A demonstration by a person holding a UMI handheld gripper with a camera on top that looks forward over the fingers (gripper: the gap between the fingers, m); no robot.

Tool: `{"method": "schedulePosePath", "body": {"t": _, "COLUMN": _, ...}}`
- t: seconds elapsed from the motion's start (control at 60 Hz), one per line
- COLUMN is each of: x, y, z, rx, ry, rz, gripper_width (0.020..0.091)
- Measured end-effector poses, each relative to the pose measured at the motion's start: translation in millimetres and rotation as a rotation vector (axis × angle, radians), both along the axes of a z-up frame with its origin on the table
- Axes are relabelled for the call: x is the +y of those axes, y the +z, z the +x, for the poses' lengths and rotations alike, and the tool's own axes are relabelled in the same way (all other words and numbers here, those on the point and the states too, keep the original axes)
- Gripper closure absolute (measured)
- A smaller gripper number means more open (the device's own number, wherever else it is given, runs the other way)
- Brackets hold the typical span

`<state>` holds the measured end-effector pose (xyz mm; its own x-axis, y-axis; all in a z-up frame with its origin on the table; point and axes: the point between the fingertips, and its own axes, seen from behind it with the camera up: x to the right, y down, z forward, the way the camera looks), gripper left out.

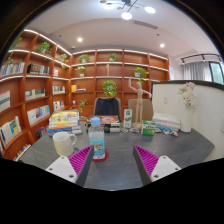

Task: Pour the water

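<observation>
A clear plastic water bottle [97, 139] with a blue label and a pale cap stands upright on a small red coaster on the grey table [120, 165]. It sits just ahead of my fingers, closer to the left one. A white cup [64, 143] stands on the table to the left of the bottle, beyond the left finger. My gripper [113, 160] is open, its magenta pads [80, 159] wide apart with only bare table between them. Nothing is held.
Stacked books [63, 121] lie at the table's far left. Small boxes and a green item [148, 128] sit at the far right, beside a white vase with flowers [186, 112]. A black chair [107, 107] stands behind the table. Orange bookshelves [40, 85] line the walls.
</observation>
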<state>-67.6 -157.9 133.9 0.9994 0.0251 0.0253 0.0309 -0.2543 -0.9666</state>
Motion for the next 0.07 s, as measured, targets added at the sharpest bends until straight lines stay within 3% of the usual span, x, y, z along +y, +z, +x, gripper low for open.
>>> {"method": "schedulePosePath", "body": {"t": 0.067, "x": -0.6, "y": -1.0, "z": -1.4, "rx": -0.001, "ry": 0.004, "rz": 0.001, "gripper_width": 0.0312}}
